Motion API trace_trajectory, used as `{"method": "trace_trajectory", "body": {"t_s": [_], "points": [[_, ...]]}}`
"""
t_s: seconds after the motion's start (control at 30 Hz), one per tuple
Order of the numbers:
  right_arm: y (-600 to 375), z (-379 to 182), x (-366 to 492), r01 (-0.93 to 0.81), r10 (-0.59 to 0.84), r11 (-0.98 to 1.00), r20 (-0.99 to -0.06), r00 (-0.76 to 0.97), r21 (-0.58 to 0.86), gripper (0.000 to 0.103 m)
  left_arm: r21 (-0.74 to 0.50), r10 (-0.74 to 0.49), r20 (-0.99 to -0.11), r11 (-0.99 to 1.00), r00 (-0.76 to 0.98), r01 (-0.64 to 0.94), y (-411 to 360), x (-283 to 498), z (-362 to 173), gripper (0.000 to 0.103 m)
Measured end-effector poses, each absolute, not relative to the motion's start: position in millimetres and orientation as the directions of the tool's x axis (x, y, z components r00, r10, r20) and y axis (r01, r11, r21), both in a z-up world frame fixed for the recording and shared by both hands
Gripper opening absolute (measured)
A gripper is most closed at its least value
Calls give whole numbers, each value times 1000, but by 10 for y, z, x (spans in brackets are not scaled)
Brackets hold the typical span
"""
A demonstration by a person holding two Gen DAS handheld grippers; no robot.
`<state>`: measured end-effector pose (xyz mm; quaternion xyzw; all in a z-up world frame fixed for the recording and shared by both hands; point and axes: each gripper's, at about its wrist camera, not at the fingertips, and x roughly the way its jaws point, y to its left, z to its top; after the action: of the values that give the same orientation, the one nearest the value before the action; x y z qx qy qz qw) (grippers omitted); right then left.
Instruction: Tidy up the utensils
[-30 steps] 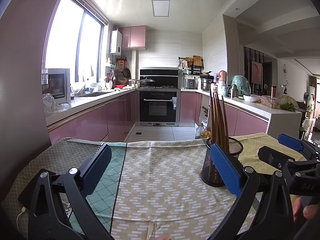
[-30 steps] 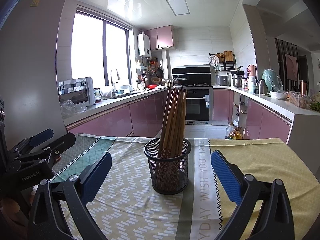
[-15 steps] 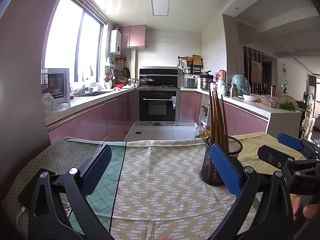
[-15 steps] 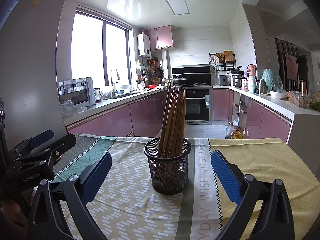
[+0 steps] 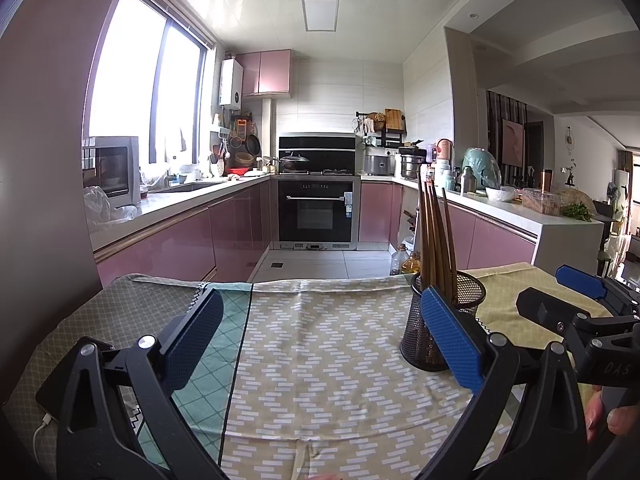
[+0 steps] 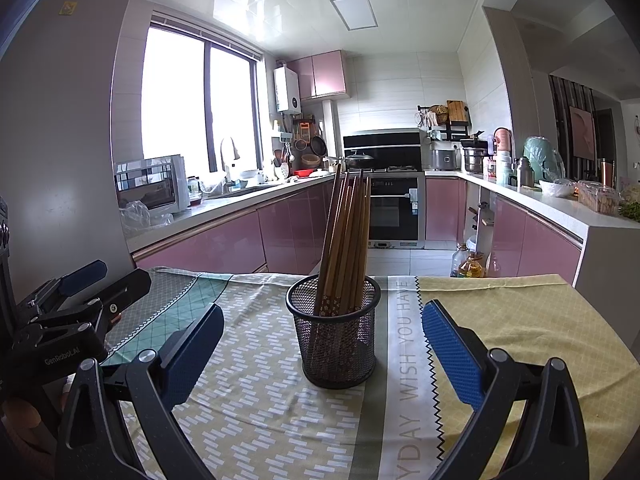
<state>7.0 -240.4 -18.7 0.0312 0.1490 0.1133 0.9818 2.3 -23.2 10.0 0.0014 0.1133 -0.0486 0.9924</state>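
Observation:
A black wire-mesh cup [image 6: 334, 336] stands upright on the cloth-covered table [image 6: 540, 320], holding several brown wooden chopsticks [image 6: 346, 240] that lean slightly left. My right gripper [image 6: 322, 344] is open and empty, and the cup stands just ahead, between its blue pads. In the left wrist view the cup [image 5: 430, 328] stands to the right, partly behind the right blue pad. My left gripper [image 5: 320, 338] is open and empty over the patterned cloth. Each gripper shows at the edge of the other's view.
Patterned cloths cover the table: green-grey at left [image 5: 132, 312], beige in the middle, yellow at right [image 6: 520, 320]. A white cable [image 5: 42, 428] lies at the near left edge. Beyond the far table edge are pink kitchen cabinets [image 5: 180, 248] and oil bottles on the floor [image 6: 470, 264].

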Motion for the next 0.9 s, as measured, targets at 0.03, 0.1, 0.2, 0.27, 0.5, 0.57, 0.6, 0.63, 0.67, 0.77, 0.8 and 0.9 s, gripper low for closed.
{"method": "trace_trajectory", "body": {"t_s": [0.03, 0.1, 0.2, 0.27, 0.5, 0.57, 0.6, 0.63, 0.67, 0.77, 0.8, 0.9], "points": [[-2403, -187, 69, -213, 233, 972, -285, 930, 97, 96, -8, -96, -224, 995, 970, 96, -228, 15, 98, 97], [-2404, -188, 69, -213, 232, 972, -285, 930, 96, 96, -8, -96, -226, 995, 969, 97, -232, 24, 101, 97], [-2407, -187, 70, -213, 232, 972, -285, 930, 96, 96, -7, -96, -225, 995, 970, 96, -228, 15, 99, 97], [-2410, -185, 71, -213, 233, 972, -285, 930, 98, 96, -8, -96, -225, 995, 970, 97, -228, 13, 100, 97], [-2395, -192, 80, -214, 234, 972, -288, 929, 98, 96, -8, -96, -226, 995, 970, 96, -233, 22, 105, 97], [-2394, -193, 80, -213, 233, 972, -289, 929, 98, 96, -6, -96, -226, 995, 969, 97, -233, 23, 105, 97], [-2394, -194, 82, -213, 233, 972, -289, 929, 99, 96, -7, -96, -226, 995, 969, 97, -232, 20, 104, 97], [-2394, -193, 82, -213, 232, 972, -288, 929, 98, 96, -6, -95, -226, 995, 970, 97, -234, 23, 106, 97], [-2394, -194, 83, -213, 233, 972, -289, 929, 99, 96, -5, -94, -225, 995, 970, 96, -231, 13, 103, 97], [-2393, -195, 84, -213, 233, 972, -289, 928, 100, 96, -6, -94, -225, 995, 970, 95, -227, 15, 103, 97], [-2396, -193, 81, -213, 233, 972, -288, 929, 98, 96, -5, -92, -223, 996, 971, 93, -233, 22, 109, 97], [-2398, -193, 84, -214, 234, 972, -289, 928, 99, 96, 5, -82, -212, 996, 974, 85, -230, -8, 95, 97]]}}
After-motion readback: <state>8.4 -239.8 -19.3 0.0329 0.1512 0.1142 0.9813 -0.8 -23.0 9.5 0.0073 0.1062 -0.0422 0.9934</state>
